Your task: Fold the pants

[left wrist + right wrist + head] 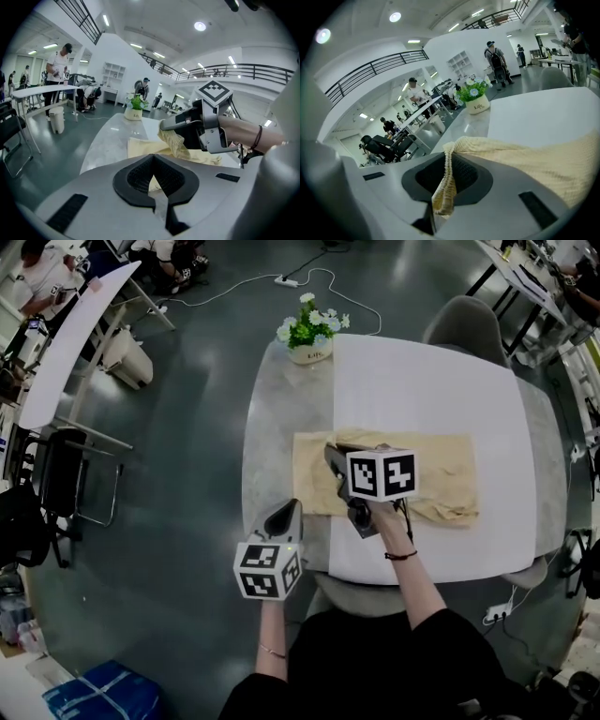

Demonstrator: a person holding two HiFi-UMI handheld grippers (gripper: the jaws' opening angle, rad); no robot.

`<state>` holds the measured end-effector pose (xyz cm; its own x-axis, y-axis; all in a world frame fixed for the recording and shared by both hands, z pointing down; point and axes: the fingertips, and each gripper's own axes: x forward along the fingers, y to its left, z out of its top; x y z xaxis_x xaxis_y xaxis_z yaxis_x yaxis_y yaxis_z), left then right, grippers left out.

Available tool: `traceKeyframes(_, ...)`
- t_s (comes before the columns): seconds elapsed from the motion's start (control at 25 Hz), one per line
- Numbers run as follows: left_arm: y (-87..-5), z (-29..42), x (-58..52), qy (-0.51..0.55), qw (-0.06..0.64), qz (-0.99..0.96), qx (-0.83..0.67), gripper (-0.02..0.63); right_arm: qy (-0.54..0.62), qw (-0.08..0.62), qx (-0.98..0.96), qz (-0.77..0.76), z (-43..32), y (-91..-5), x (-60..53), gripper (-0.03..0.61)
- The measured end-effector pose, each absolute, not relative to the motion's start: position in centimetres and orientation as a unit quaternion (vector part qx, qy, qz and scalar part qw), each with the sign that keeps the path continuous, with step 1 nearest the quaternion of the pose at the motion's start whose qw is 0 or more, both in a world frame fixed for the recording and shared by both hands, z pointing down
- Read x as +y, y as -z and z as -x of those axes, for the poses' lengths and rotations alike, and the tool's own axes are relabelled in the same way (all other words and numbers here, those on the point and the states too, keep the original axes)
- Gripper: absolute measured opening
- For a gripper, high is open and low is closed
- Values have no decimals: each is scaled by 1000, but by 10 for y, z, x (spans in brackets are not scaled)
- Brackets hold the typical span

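Cream pants [441, 474] lie flat across the table [422, 381], spanning its grey left part and white right part. My right gripper [330, 452] hovers over the pants' left half, shut on a lifted edge of the cloth. In the right gripper view the pinched fabric [543, 164] runs from the jaws [445, 187] off to the right. The left gripper view shows that gripper [164, 125] holding a hanging fold above the pants [140, 146]. My left gripper [289, 510] is at the table's front left edge, just short of the pants, its jaws [157, 187] shut on nothing.
A small pot of flowers [310, 334] stands at the table's far left side. A grey chair [466, 324] sits behind the table and another [366, 596] in front of me. A long white table [75, 334] and several people are off to the left.
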<state>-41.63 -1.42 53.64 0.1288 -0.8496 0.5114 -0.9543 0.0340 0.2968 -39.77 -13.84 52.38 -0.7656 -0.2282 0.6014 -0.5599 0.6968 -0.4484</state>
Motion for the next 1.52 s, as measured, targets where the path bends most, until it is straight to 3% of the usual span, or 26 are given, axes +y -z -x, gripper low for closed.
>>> traceKeyframes(0.36,-555,421,-13,-85,321,-680,-654,8,-308,320,-866,-230,413,-576,-132,44)
traceKeyframes(0.88,-565,422,-9,-82,333,-675,-654,8,-320,340,-849,-247,422,-605,-126,48)
traceKeyframes(1.12,-567,421,-6,-83,335,-673,-654,8,-326,335,-847,-251,424,-610,-124,75)
traceKeyframes(1.52,-562,421,-5,-83,327,-676,-655,8,-307,304,-865,-256,429,-602,-117,193)
